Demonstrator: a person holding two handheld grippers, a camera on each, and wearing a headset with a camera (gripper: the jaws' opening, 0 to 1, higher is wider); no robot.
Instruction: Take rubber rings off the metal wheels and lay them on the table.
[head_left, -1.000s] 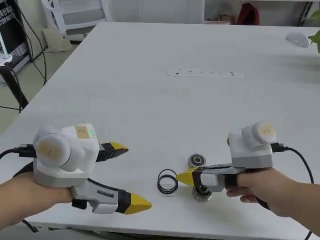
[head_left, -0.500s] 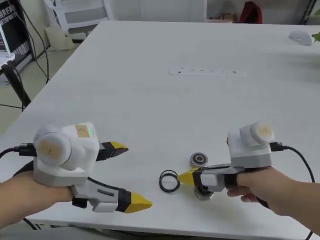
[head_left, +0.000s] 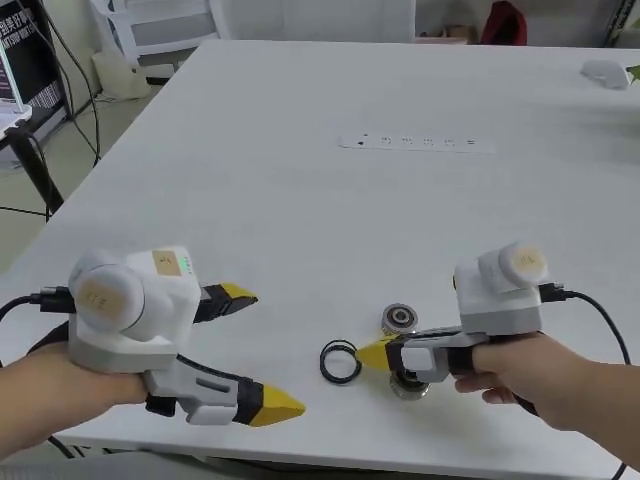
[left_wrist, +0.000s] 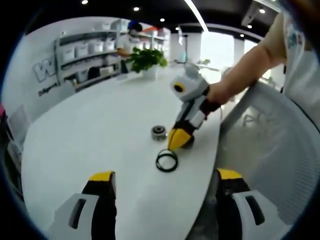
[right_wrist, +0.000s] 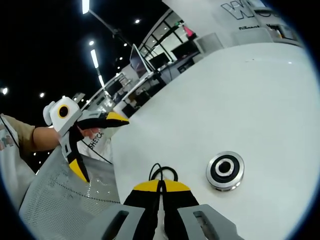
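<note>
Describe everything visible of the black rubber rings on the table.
The rubber rings are thin black loops, apparently two overlapping, lying flat on the white table near its front edge. The shut yellow tips of the right gripper sit right beside them; contact cannot be told. A metal wheel lies apart.
</note>
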